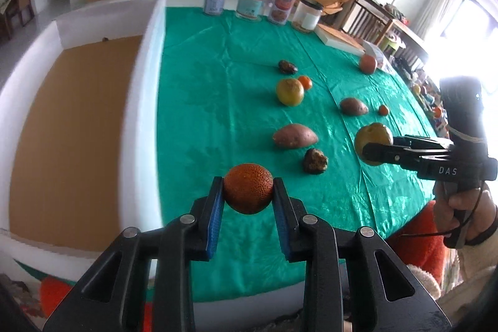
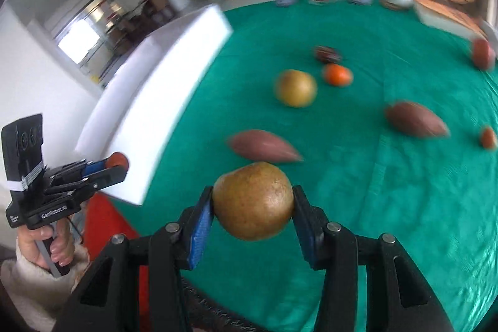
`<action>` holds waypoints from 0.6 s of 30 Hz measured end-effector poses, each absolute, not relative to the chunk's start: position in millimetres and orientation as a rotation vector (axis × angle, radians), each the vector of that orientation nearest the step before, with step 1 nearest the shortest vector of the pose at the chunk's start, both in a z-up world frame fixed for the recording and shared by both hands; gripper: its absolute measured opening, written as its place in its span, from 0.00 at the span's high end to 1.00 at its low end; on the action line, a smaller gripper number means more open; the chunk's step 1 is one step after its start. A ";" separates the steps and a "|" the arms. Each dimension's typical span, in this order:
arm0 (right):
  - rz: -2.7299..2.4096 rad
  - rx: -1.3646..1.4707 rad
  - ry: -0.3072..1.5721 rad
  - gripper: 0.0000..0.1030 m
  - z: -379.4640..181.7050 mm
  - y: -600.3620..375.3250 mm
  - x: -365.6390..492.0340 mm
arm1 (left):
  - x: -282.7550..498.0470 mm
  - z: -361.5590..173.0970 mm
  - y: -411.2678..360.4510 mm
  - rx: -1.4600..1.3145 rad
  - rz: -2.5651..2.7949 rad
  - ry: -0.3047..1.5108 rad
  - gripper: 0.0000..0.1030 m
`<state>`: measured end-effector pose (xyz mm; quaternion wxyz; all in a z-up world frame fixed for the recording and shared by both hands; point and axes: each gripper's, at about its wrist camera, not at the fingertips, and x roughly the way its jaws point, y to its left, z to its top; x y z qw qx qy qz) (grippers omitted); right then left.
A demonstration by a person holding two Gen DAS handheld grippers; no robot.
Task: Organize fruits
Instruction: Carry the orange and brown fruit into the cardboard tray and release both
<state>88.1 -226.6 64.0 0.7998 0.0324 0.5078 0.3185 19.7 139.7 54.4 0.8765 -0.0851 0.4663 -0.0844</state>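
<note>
My left gripper (image 1: 248, 187) is shut on a rough orange fruit (image 1: 248, 188) and holds it above the green tablecloth (image 1: 218, 101), just right of the white box (image 1: 141, 101). My right gripper (image 2: 252, 201) is shut on a yellow-brown pear (image 2: 252, 200) and holds it above the cloth; it also shows in the left wrist view (image 1: 373, 143). On the cloth lie a second pear (image 1: 289, 91), a small orange (image 1: 305, 82), two sweet potatoes (image 1: 295, 136) (image 1: 353, 106), and two dark lumpy items (image 1: 315, 161) (image 1: 287, 66).
The white box has a brown cardboard floor (image 1: 68, 139). Several jars (image 1: 252, 2) stand along the far edge of the table. A tiny orange (image 1: 383, 109) and a reddish fruit (image 1: 368, 63) lie at the right. A flat white box (image 1: 339, 38) sits at the far right.
</note>
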 end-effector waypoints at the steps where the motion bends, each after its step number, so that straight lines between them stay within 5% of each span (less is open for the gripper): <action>1: 0.733 0.053 1.080 0.53 74.8 -203.5 86.2 | 14.9 63.7 154.4 -0.182 -0.148 0.953 0.70; 8: 1.018 -0.110 1.010 0.53 118.5 -26.8 67.7 | 1.4 70.0 264.2 -0.212 0.154 0.912 0.70; 18: 1.050 -0.557 1.130 0.53 62.5 138.1 44.7 | 2.7 17.8 322.1 -0.276 0.270 1.021 0.69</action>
